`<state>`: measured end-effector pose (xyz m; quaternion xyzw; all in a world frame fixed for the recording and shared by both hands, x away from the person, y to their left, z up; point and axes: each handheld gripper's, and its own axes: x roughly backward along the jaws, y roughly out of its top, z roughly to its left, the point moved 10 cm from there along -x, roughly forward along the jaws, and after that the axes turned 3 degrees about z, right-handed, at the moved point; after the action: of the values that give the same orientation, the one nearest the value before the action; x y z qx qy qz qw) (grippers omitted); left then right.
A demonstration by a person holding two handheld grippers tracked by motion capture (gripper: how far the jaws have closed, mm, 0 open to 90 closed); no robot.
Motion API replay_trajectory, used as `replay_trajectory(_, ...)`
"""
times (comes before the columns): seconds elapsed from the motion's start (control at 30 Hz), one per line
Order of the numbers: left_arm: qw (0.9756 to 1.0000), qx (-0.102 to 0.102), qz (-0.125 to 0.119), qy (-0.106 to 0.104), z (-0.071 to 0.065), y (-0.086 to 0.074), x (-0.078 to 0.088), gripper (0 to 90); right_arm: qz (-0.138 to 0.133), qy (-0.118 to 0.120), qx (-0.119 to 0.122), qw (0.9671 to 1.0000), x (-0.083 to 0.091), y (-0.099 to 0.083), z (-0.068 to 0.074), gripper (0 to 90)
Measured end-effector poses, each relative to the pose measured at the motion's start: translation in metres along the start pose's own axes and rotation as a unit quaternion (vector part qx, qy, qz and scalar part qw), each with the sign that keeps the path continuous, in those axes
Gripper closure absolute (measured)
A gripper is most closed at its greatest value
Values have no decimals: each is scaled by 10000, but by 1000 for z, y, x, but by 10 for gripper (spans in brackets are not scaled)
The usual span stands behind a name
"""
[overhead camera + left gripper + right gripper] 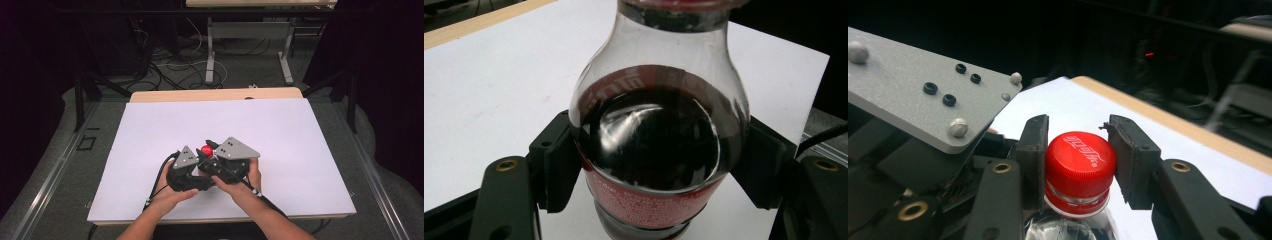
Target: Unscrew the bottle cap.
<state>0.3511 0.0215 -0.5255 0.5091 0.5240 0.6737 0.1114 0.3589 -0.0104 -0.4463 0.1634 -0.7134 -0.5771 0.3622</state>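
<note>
Cola bottle [658, 145] upright, red cap [1080, 165] up, mid-counter [150, 130]. Left gripper [659, 170] clamps its body; right gripper [1075, 160] clenched on cap. Bare counter all round.

Red cap [1080, 162], white script; bottle [656, 145], dark liquid, red label.

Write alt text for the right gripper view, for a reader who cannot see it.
The right gripper's two black jaws close on the red cap of a clear bottle, one pad on each side. A grey plate on the left gripper fills the upper left; behind lie white paper on the table and a dark room.
</note>
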Motion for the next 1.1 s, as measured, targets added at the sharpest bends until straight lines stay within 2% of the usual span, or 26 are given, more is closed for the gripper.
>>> replay_trajectory(0.07,10000,-13,-15,-42,-1,1,1,298,59,459,-10,9989,1,1,-1,608)
replay_trajectory(0.1,10000,-4,-27,-92,-2,1,1,298,61,644,-97,9979,1,2,-1,609)
replay_trajectory(0.17,9999,-20,-34,-156,-4,1,2,298,91,1258,-3,9920,3,3,-2,610)
replay_trajectory(0.2,9998,-104,-24,-183,-5,1,2,298,131,1440,-8,9895,4,3,-4,610)
replay_trajectory(0.23,9996,-144,-2,-230,-7,1,2,298,182,1724,68,9848,6,2,-4,610)
replay_trajectory(0.27,9995,-155,-10,-292,-9,1,1,298,206,1921,155,9810,8,2,-5,611)
replay_trajectory(0.3,9994,-141,-9,-325,-11,1,0,298,198,2006,152,9794,8,3,-7,612)
replay_trajectory(0.37,9991,-229,26,-351,-12,0,-1,298,167,2310,159,9727,12,4,-9,612)
replay_trajectory(0.43,9992,-186,20,-351,-13,0,-2,299,148,2405,188,9704,15,6,-13,612)
replay_trajectory(0.47,9992,-169,20,-354,-13,0,-2,298,120,2371,121,9713,17,7,-15,612)
replay_trajectory(0.57,9993,-171,63,-338,-11,-1,-1,298,127,2299,173,9730,19,7,-17,612)
replay_trajectory(0.6,9994,-171,50,-309,-10,-1,-1,298,82,2204,183,9752,18,7,-18,612)
replay_trajectory(0.67,9995,-126,29,-300,-9,-1,-2,298,137,2123,190,9769,18,6,-18,611)
replay_trajectory(0.8,9997,-97,20,-212,-6,-2,-2,298,103,2013,189,9793,17,6,-19,611)
replay_trajectory(0.83,9996,-99,67,-258,-5,-3,-2,298,92,1978,172,9801,17,6,-20,611)
replay_trajectory(0.9,9998,-17,24,-209,-2,-3,-3,298,64,1957,143,9805,18,6,-20,611)
replay_trajectory(0.93,9998,-50,50,-204,0,-4,-2,298,93,1934,144,9810,18,5,-21,611)
replay_trajectory(1.1,9999,52,17,-93,9,-3,1,298,133,1874,176,9820,21,1,-23,611)
